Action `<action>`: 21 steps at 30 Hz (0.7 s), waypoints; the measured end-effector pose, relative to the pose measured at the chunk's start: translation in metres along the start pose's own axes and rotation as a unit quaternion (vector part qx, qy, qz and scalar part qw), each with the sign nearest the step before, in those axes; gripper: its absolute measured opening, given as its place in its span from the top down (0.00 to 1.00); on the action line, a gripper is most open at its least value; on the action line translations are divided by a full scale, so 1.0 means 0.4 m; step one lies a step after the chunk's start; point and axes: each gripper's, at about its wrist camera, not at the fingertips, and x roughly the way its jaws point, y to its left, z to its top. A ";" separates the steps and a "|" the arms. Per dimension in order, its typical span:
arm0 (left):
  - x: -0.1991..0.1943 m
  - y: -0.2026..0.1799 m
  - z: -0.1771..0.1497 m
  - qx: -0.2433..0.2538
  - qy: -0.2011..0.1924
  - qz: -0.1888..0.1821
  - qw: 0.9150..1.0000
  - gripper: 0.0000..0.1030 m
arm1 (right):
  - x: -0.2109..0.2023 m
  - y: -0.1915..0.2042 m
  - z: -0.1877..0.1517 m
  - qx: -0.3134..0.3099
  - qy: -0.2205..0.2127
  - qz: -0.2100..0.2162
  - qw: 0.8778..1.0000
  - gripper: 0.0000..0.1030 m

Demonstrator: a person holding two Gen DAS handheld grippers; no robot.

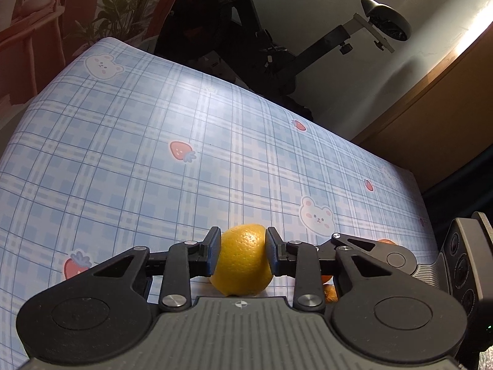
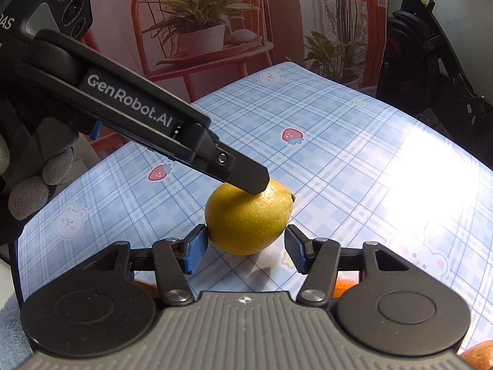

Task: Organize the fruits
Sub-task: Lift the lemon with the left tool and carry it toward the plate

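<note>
Left gripper (image 1: 243,251) is clamped on the lemon (image 1: 242,262); from my left wrist view both pads press its sides, and the fruit sits on the table (image 1: 154,123) near its near edge. Right gripper (image 2: 246,249) has its jaws apart around the same lemon (image 2: 248,220): I see the left pad touching or just about touching the peel, the right pad with a clear gap, so no grip there.

Only the right wrist view shows the left gripper's finger (image 2: 246,178) coming down from the upper left onto the top of the lemon, plus a gloved hand (image 2: 27,185) at the left edge. Only the left wrist view shows the right gripper's body at its right border.

Orange fruit (image 1: 328,289) pokes out behind the left gripper's right linkage, mostly hidden. In the right view more orange fruit (image 2: 343,286) peeks behind the right linkage and another piece (image 2: 477,354) at the bottom right corner; I can't tell the kinds.

Further out, the checked tablecloth is bare to the far edge. Beyond it stand an exercise bike (image 1: 277,49) and a backdrop picturing a chair and potted plants (image 2: 203,30).

No container visible in either view.
</note>
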 end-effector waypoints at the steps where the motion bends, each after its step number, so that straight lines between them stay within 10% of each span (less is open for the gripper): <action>1: -0.001 -0.003 0.000 0.004 0.001 0.001 1.000 0.69 | -0.002 0.000 -0.001 -0.002 -0.001 0.000 1.000 0.45; 21: -0.120 -0.161 -0.029 0.053 -0.021 0.004 0.998 0.68 | -0.184 0.040 -0.025 -0.019 -0.051 -0.006 0.998 0.45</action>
